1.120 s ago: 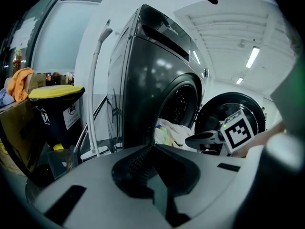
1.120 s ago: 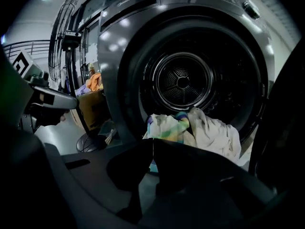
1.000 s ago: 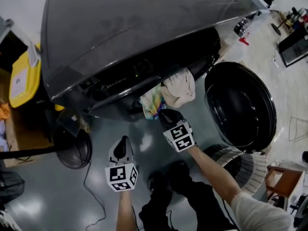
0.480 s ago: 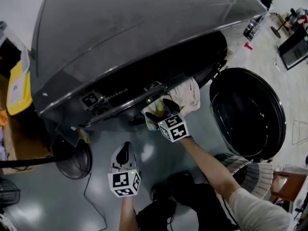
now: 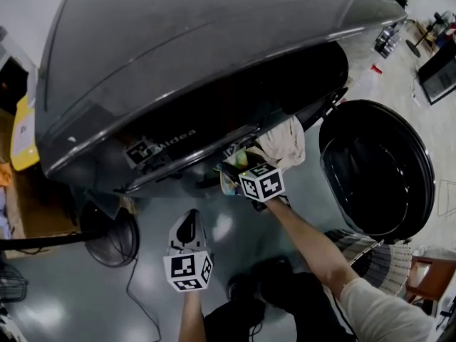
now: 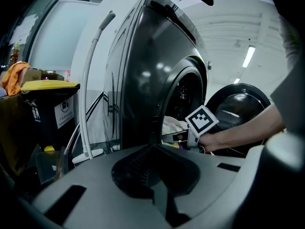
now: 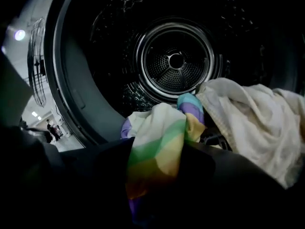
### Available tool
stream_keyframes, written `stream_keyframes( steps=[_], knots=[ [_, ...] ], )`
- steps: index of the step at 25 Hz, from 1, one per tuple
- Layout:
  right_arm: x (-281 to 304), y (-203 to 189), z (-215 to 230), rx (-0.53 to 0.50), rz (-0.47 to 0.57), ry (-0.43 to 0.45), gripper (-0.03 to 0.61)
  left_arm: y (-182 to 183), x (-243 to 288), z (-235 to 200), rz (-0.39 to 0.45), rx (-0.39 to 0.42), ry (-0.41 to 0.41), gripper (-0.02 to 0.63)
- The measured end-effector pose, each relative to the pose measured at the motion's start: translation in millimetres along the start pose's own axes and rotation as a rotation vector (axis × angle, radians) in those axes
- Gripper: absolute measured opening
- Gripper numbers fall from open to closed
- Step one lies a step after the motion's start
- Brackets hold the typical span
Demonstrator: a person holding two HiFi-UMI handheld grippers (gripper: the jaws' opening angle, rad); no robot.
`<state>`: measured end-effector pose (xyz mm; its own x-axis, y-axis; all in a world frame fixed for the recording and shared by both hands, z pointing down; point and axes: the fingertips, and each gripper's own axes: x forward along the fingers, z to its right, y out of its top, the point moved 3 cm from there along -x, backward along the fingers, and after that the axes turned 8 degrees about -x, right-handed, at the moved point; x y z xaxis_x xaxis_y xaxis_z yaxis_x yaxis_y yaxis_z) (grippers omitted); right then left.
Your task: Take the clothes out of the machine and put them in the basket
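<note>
Clamping rainbow-striped cloth in right tool, jaws just closing; left tool clenched, empty; firmer bite advised before pulling.

The right gripper's jaws have just been closing with the striped cloth between them. The cloth's lower end is fading into shadow there, so whether the pads are pressing it is not showing. Right of that gripper, the white cloth is running off the picture's edge. Far to its left, figures are standing too small to make out. In the head view, the gripper's cube is covering those jaws, and the machine's top is hiding the drum ahead. Behind the gripper, the arm is overlapping the basket.
</note>
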<state>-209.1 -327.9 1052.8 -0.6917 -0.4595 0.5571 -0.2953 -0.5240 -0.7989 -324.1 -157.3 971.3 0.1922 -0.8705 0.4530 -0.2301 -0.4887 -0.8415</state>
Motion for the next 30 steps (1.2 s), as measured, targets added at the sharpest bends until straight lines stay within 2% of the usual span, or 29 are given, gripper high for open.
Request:
stream_keyframes(
  steps=[2, 4, 7, 16, 30],
  knots=[
    [-0.6, 4.0, -6.4, -0.102, -0.019, -0.024, 0.133, 2.3, -0.4, -0.9, -0.001, -0.003, 0.004, 0.018],
    [-4.1, 7.7, -13.5, -0.205, -0.022, -0.052, 0.089, 5.4, -4.1, 1.9, -0.006, -0.005, 0.003, 0.018],
    [-21.1, 20.2, -17.8, -0.256, 0.004, -0.086, 0.078, 15.0, -12.5, 10.1, -0.015, -0.008, 0.001, 0.018],
    [-97.4, 68.8, -55.3, -0.228, 0.029, -0.087, 0.055, 65.5, -58.4, 48.0, -0.049, -0.035, -0.023, 0.018],
    [-233.5, 153.0, -112.0, -0.179, 0.078, -0.091, 0.054, 172.4, -134.9, 107.1, -0.048, -0.044, -0.043, 0.018]
  ],
)
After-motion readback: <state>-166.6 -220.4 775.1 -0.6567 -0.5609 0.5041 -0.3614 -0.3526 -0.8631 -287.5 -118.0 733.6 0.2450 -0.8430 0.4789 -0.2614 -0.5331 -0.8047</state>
